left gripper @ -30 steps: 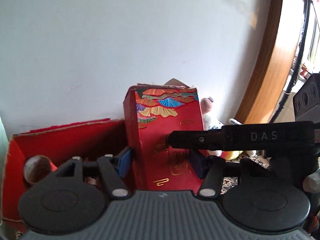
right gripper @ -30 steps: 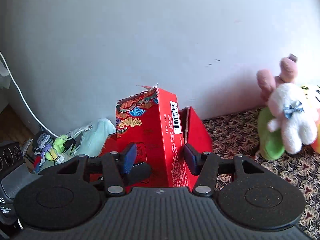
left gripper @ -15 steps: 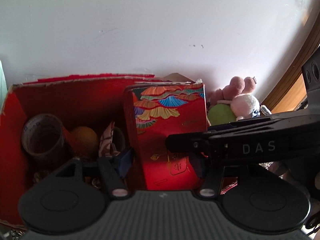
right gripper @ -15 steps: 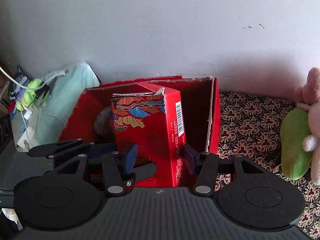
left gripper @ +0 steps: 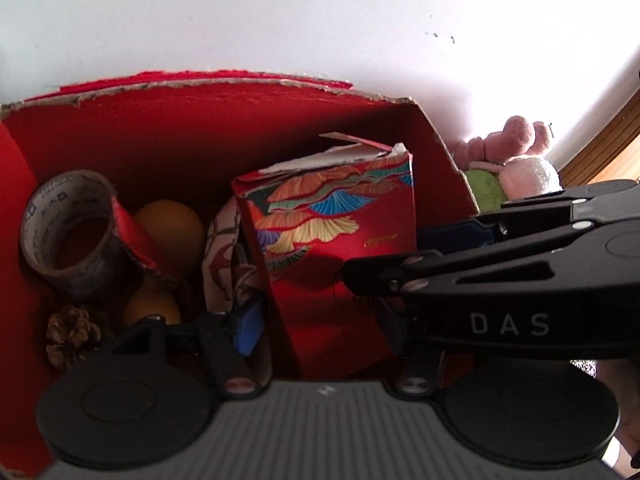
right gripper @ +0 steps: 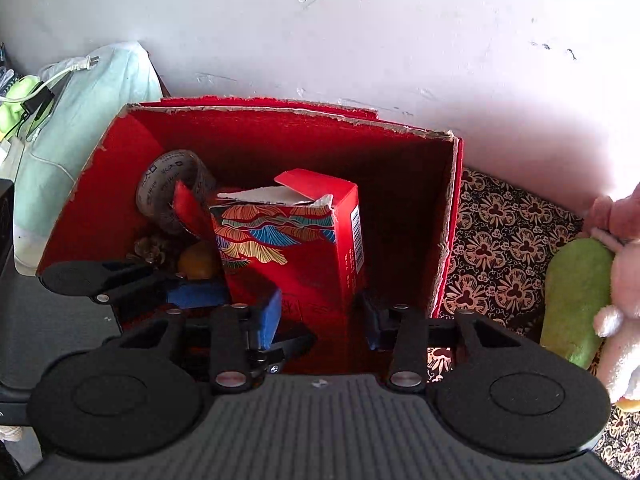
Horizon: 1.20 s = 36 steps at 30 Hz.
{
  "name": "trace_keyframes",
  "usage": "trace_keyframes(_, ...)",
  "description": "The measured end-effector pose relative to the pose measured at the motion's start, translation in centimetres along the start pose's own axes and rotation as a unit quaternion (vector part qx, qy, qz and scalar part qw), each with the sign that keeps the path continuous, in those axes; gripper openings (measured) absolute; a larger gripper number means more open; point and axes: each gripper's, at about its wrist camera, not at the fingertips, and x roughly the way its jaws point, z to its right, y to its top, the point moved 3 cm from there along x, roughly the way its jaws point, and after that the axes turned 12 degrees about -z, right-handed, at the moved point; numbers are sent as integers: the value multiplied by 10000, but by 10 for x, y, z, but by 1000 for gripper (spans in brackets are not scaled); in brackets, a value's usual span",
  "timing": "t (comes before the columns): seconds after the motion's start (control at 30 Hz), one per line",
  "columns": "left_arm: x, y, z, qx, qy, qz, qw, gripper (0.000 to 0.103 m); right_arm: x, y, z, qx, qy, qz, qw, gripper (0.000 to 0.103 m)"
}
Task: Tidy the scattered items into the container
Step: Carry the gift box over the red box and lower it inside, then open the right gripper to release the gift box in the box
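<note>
plush toys (right gripper: 600, 280) on patterned cloth (right gripper: 504, 236) | pale green bag (right gripper: 80, 128) with white cable (right gripper: 60, 74) | white wall (right gripper: 360, 40)

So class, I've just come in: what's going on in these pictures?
A person with a gripper in each hand is setting a patterned red carton upright into the open red box. The left gripper and the right gripper both straddle the carton's lower part, and their jaws are closing on it. Already in the box are a tape roll, two oranges and a pine cone. Plush toys lie outside on the patterned cloth.
</note>
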Motion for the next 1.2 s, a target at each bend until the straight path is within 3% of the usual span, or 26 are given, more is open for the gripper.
trace_keyframes(0.27,1,8,5,46,106,-48,9999,55,-9,5,15,461,338,489,9972,55)
trace_keyframes(0.43,11,16,13,117,129,-140,9998,56,-15,1,26,689,669,752,9925,50)
trace_keyframes(0.6,17,20,21,222,312,-210,9990,57,-19,-4,26,605,705,908,9915,45)
trace_keyframes(0.7,19,21,23,240,497,-235,9982,57,-22,-8,26,549,716,1012,9908,44)
trace_keyframes(0.8,16,19,25,265,736,-163,9968,65,-23,-13,25,476,697,1137,9899,43)
trace_keyframes(0.97,7,13,31,404,1495,157,9878,72,-21,-18,26,314,619,1342,9885,39)
trace_keyframes(1.2,-10,3,24,264,1889,464,9806,81,-18,-21,24,327,573,1497,9865,39)
